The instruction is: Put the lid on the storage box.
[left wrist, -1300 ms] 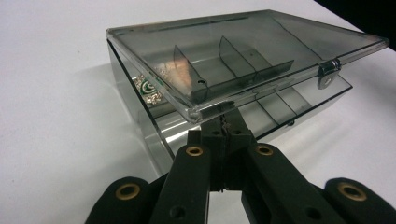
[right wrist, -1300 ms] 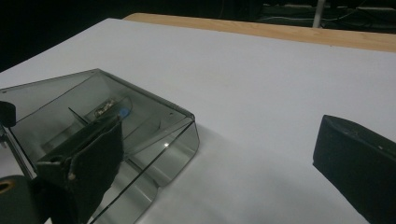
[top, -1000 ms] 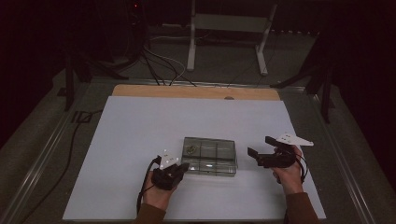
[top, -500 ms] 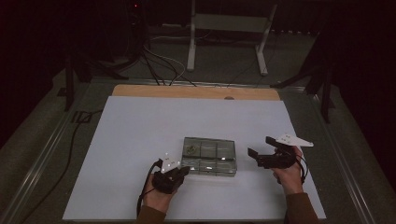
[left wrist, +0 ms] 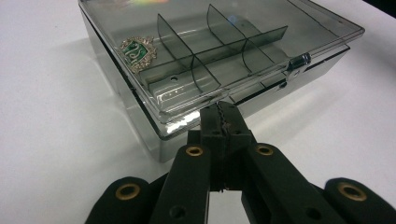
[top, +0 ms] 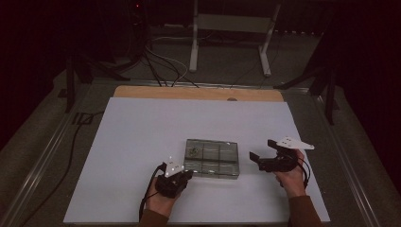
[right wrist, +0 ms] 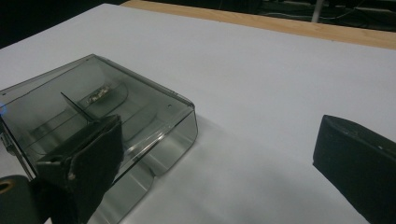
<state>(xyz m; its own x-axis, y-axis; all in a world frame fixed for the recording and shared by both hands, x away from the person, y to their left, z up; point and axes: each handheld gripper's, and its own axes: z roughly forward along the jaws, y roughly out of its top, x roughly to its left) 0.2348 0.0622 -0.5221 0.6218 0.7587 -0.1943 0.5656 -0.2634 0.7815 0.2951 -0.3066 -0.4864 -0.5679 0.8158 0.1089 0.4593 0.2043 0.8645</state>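
The compartment box [left wrist: 219,56] looks like smoky clear plastic, smooth and glossy, with a shiny metal clasp [left wrist: 299,61] on its front edge and an enamelled metal badge [left wrist: 137,51] inside. It sits on a matt white sheet [top: 142,142] that looks like paper or board, over a table [top: 198,93] with a bare wooden edge. The left gripper [left wrist: 223,122] has matt black plastic jaws with brass-coloured rivets, and the right gripper [right wrist: 224,154] has dull black pads, slightly rough.

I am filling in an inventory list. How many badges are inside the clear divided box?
1. A green and silver badge lies in a far corner compartment of the clear box, the corner on the person's left. The other compartments look empty, though reflections could hide something small.
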